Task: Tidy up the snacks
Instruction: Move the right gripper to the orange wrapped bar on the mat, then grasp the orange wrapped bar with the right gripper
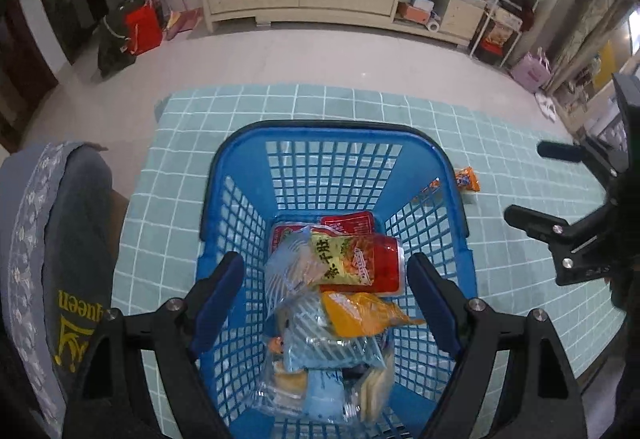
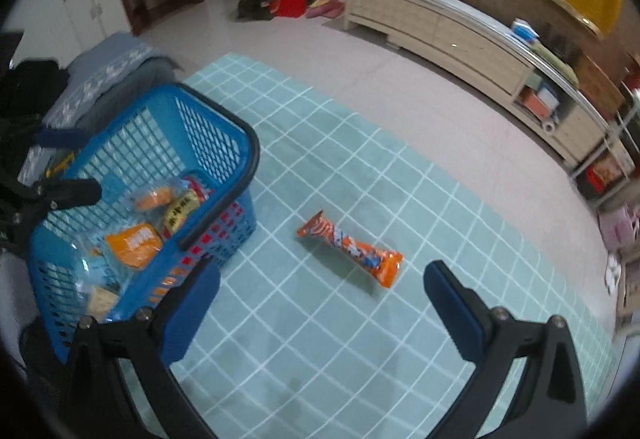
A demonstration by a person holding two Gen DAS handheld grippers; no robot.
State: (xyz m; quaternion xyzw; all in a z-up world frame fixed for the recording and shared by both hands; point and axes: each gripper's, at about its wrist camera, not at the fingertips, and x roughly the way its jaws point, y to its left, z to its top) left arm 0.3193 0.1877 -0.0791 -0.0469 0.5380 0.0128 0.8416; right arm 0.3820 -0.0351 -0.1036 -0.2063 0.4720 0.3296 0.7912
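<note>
Blue basket [image 1: 332, 175] fills the left wrist view, snacks piled inside; left gripper [image 1: 326, 295] hangs over them, jaws apart, empty. Right wrist view: orange snack packet [image 2: 350, 253] alone mid-cloth beside the basket; right gripper [image 2: 322, 305] spread wide, empty, probably lining up the pick.

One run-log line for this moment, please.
left gripper: open, above blue basket of snacks | right gripper: open, empty, over orange snack packet on checked cloth
</note>
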